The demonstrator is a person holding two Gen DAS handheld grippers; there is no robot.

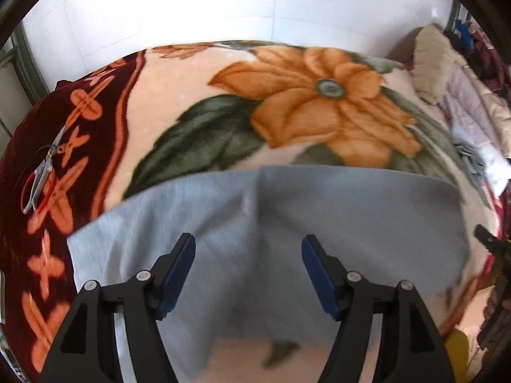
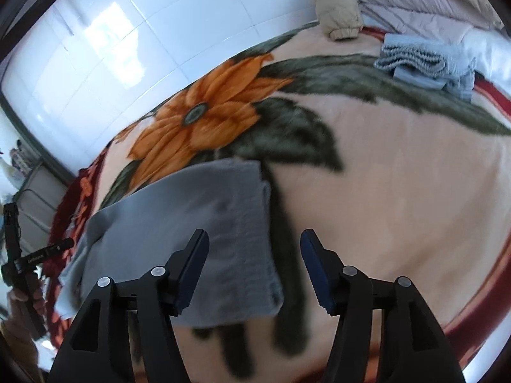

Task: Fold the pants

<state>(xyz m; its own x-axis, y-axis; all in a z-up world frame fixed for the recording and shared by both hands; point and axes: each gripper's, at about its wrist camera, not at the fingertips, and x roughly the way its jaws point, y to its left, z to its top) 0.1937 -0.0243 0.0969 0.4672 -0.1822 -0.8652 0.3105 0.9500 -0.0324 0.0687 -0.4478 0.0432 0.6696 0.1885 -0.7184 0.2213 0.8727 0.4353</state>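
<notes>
On the flowered blanket (image 1: 179,73) you are hovering both grippers, left gripper (image 1: 248,257) and right gripper (image 2: 254,252), fingers spread and empty, over soft, light grey pants (image 1: 319,217); pinching a thick folded edge looks safest

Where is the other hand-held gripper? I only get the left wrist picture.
Observer: The right hand-held gripper is open, over the right edge of the pants, holding nothing.
Operator: Are the pants folded there?
Observer: Yes, that edge shows stacked layers lying on the flowered blanket.
Operator: What's farther over there?
Observer: A folded light-blue knit cloth lies next to a pile of bedding.
</notes>
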